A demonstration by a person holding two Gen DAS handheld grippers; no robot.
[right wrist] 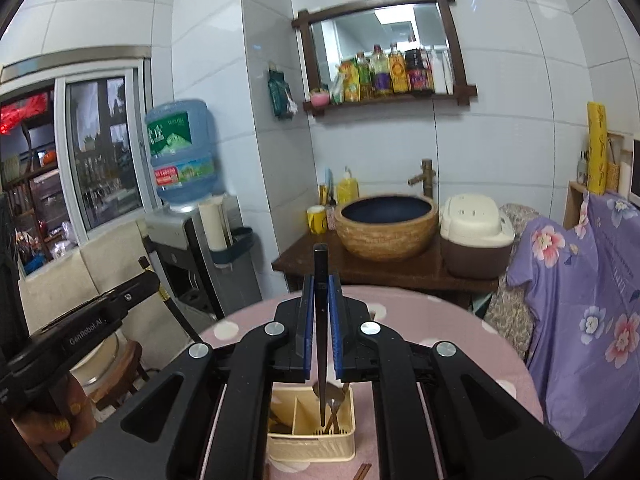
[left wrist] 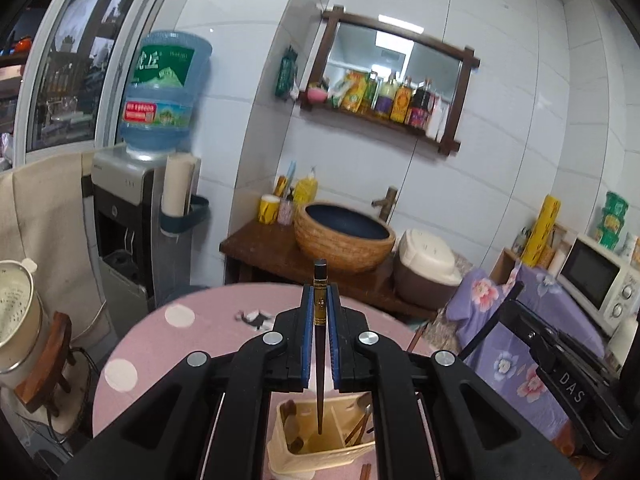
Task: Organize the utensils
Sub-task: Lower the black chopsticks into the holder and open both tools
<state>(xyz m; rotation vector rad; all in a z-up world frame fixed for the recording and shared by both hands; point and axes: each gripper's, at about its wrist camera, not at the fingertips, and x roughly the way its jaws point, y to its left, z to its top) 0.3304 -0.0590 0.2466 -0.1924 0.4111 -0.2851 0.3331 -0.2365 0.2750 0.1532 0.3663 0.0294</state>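
Observation:
My left gripper (left wrist: pixel 320 300) is shut on a dark chopstick (left wrist: pixel 320 360) with a gold band, held upright. Its tip hangs in the middle compartment of the cream utensil caddy (left wrist: pixel 304 458) on the pink dotted table (left wrist: pixel 200 332). My right gripper (right wrist: pixel 320 292) is shut on a second dark chopstick (right wrist: pixel 321 340), also upright, its tip in the right compartment of the caddy (right wrist: pixel 312 446) among spoons (right wrist: pixel 334 402). Wooden utensils (left wrist: pixel 290 424) lie in the caddy's left compartment. Each gripper shows at the other view's edge, the right one in the left wrist view (left wrist: pixel 560 364), the left one in the right wrist view (right wrist: pixel 88 328).
Another chopstick pair (right wrist: pixel 362 471) lies on the table in front of the caddy. Behind the table stand a wooden counter with a basin (right wrist: pixel 386 226), a rice cooker (right wrist: pixel 474 234) and a water dispenser (right wrist: pixel 188 208). A purple floral cloth (right wrist: pixel 580 300) hangs at the right.

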